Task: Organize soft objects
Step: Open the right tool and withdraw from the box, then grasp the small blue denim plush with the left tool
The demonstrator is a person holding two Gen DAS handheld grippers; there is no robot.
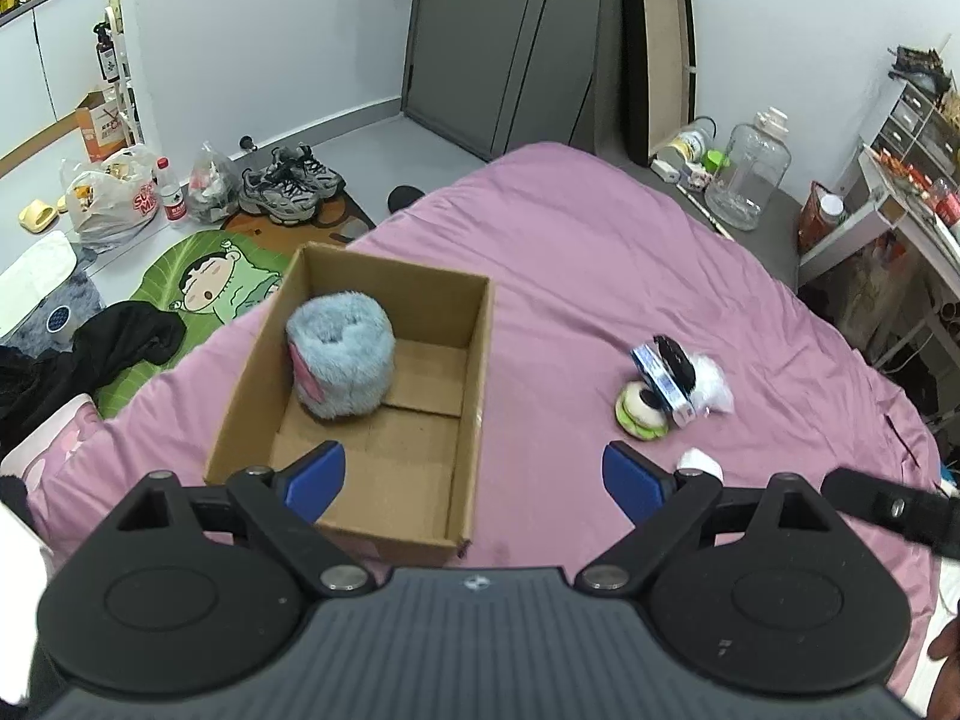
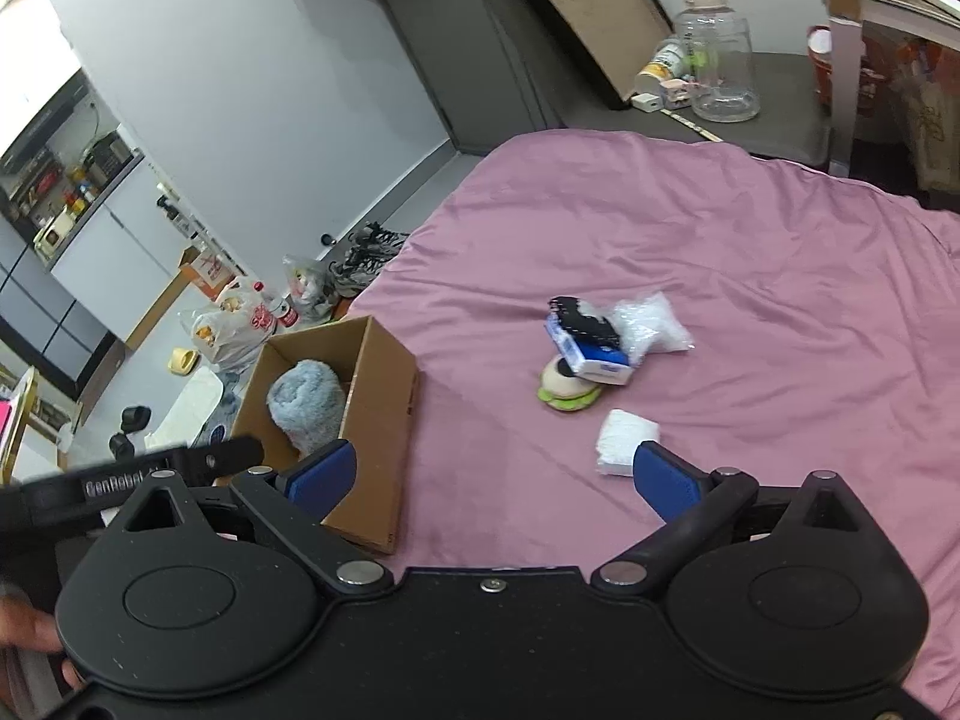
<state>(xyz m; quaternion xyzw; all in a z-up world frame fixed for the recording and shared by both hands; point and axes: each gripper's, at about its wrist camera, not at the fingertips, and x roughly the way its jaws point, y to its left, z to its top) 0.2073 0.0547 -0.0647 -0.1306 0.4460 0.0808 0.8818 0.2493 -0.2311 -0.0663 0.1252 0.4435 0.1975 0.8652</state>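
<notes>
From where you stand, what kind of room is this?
Most likely a small lived-in bedroom: a bed with a pink cover fills most of it, sneakers and a cartoon mat lie on the floor beside it, and a cluttered desk stands by the wall.

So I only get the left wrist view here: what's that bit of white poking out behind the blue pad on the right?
Observer: A white folded pad, lying flat on the bedspread.
Operator: And the other gripper, is it carrying anything?
Observer: No. The right gripper is open, with nothing between its pads.
Operator: What's the white fluff behind the blue-and-white pack?
Observer: A clear plastic bag of white stuff, lying right beside the pack.
</notes>
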